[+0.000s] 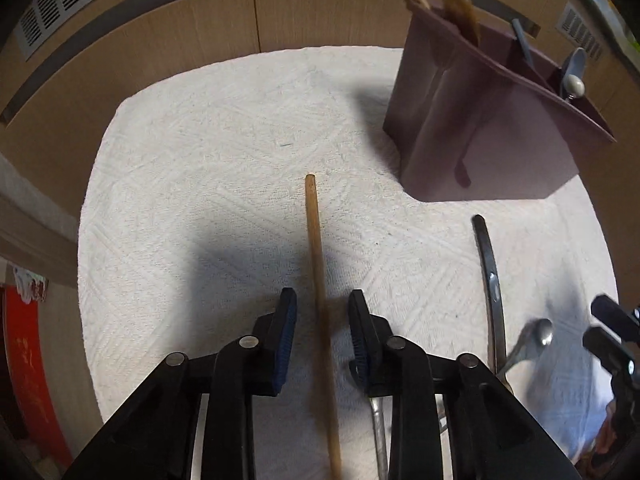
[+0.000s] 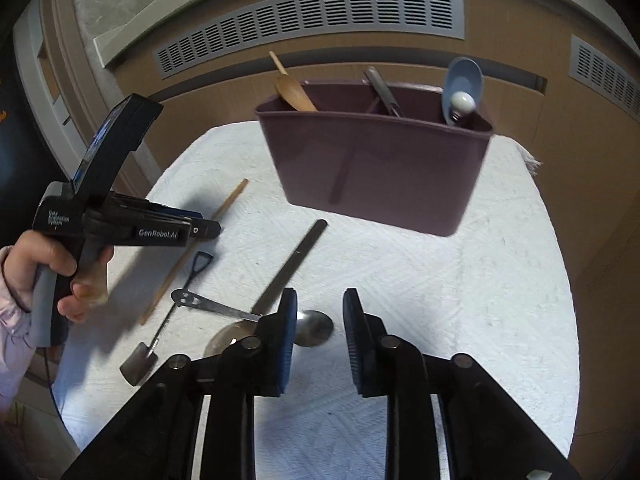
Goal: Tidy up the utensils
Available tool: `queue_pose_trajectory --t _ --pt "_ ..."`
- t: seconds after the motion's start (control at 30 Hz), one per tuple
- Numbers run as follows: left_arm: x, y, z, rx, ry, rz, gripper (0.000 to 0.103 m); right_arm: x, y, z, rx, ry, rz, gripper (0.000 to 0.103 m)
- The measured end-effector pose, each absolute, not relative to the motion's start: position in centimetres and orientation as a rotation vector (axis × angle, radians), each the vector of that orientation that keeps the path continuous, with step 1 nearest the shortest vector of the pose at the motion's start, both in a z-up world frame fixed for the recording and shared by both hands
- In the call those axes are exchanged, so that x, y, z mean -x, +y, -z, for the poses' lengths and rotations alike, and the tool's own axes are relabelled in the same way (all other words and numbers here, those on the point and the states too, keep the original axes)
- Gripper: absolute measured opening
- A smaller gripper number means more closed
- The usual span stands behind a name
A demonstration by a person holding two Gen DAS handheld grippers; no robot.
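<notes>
Left gripper (image 1: 322, 320) partly spread, straddling a thin round wooden stick (image 1: 316, 264) lying on the white textured cloth (image 1: 200, 184) — pads clear of it on both sides. Right gripper (image 2: 320, 320) likewise narrowly parted, pinching nothing — a metal spoon (image 2: 314, 328) just beyond its left pad, a purple plastic utensil caddy (image 2: 376, 168) farther ahead.

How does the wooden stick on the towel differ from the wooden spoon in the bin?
The wooden stick lies flat on the white towel; the wooden spoon stands tilted in the left end of the purple bin. The stick is thin and plain along its visible length; the spoon shows a broad bowl. The stick sits between the left gripper pads, not clamped; the spoon is untouched. Both are light wood.
</notes>
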State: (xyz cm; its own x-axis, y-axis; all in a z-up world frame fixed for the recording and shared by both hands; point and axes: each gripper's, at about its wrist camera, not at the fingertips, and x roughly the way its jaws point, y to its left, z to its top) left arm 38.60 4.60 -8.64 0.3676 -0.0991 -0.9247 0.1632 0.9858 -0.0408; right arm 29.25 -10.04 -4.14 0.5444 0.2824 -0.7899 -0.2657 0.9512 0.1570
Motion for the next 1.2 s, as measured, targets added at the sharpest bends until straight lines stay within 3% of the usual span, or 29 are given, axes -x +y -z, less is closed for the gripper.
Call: queue_pose_trajectory --t 0.07,0.13,0.2,0.57,0.8,1.0,1.2 --pt "-38.4 4.3 8.6 -0.072 1.179 0.171 0.019 -29.2 -9.8 4.5 -0.004 0.955 -0.388 0.030" --pt "-37.6 4.3 8.6 -0.071 1.178 0.181 0.018 -29.1 -9.5 4.5 0.030 0.954 -0.430 0.041" --pt "-36.3 4.6 8.6 -0.059 1.174 0.186 0.018 -29.4 -9.0 4.8 0.071 0.976 -0.467 0.045" --pt "-28.9 6.5 8.8 0.062 1.134 0.241 0.018 -28.8 -7.1 6.8 -0.089 1.214 -0.580 0.045" --pt "-26.6 9.5 8.8 0.176 1.088 0.185 0.020 -32.2 -6.3 8.1 -0.121 1.212 -0.424 0.046" --pt "-25.4 11.7 8.9 0.224 1.076 0.156 0.020 -34.7 -4.6 8.2 -0.172 1.179 -0.363 0.066" --pt "-23.4 8.3 8.8 0.181 1.115 0.327 0.025 -34.7 -2.3 8.5 0.014 1.129 -0.332 0.066"
